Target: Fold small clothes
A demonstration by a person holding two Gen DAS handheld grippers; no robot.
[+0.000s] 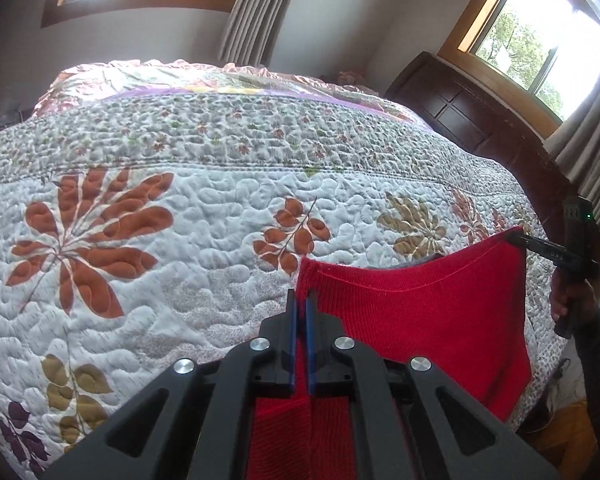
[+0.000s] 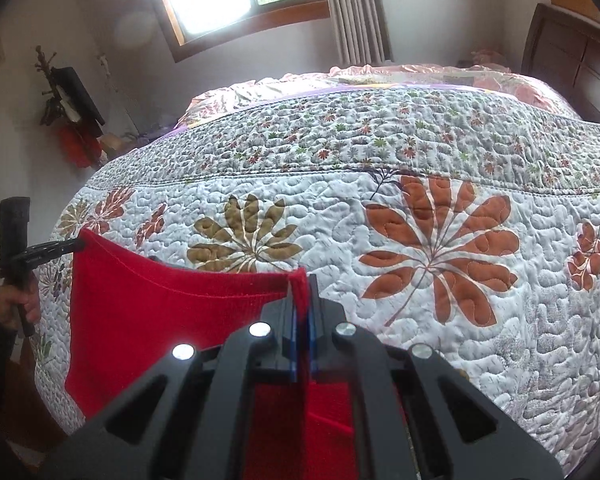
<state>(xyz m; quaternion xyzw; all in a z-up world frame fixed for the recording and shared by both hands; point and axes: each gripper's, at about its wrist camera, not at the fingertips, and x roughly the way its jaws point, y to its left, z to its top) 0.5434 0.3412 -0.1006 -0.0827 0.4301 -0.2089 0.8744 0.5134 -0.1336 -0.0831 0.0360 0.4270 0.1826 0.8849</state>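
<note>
Item: red knit garment (image 1: 428, 320), small, ribbed, stitched hem along its upper edge. Position: held up in the air over the near edge of the bed (image 1: 204, 208), stretched between two hand-held grippers, its hem sagging in a shallow curve between them. The lower part hangs down in front of the quilt.

Left gripper (image 1: 300, 300): fingers drawn nearly together on one top corner of the garment, red cloth pinched between the blue pads (image 1: 311, 344). The right wrist view shows the same tool from the side, with a hand (image 2: 18, 304) around its handle.

Right gripper (image 2: 300, 288): fingers likewise pressed close on the opposite top corner, cloth showing between them. In the left wrist view it appears at the far corner of the garment, a hand (image 1: 566, 300) on its handle.

Progress: by my judgement, early. The garment is picked up and spread wide, but no fold shows in it. Left to do: lay it flat on the quilt, fold it, set it down neat. Whether other clothes wait, I cannot tell; none show.

Containers: none in view, no basket, box or drawer open. The dark wooden headboard (image 1: 452, 104) stands at the far end of the bed; two windows and curtains behind.
</note>
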